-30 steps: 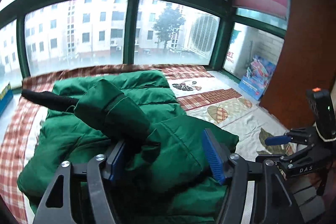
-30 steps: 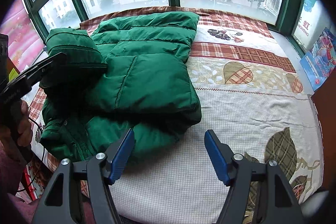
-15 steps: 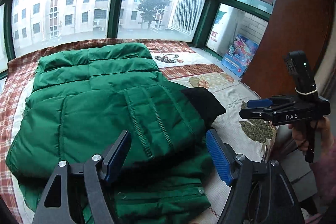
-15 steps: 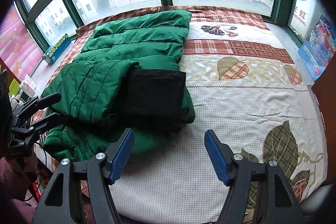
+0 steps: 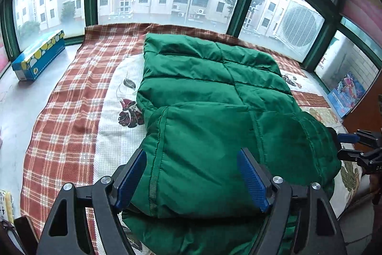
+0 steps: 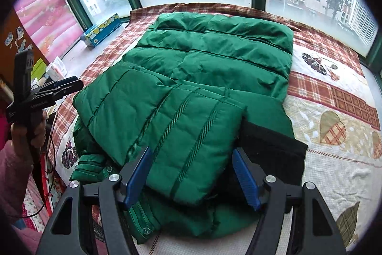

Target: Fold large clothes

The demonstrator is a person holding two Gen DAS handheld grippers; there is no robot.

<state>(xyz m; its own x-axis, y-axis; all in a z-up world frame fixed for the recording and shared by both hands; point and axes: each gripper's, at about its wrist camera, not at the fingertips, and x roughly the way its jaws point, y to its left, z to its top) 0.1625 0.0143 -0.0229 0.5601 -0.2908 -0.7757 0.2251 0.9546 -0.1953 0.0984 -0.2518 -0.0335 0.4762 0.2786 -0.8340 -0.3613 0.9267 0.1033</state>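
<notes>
Green jacket (image 6: 191, 78) flat on bed (image 6: 334, 171), sleeve (image 6: 188, 145) folded across for compactness. Left tongs (image 5: 191, 179), right tongs (image 6: 193, 173): both apart, empty.

The padded jacket (image 6: 198, 78) is deep green with a black knit cuff (image 6: 272, 149). The bedspread (image 5: 71, 111) is red-and-white plaid with cream leaf-print panels. The tissue box (image 5: 39, 55) is blue with yellow dots.
</notes>
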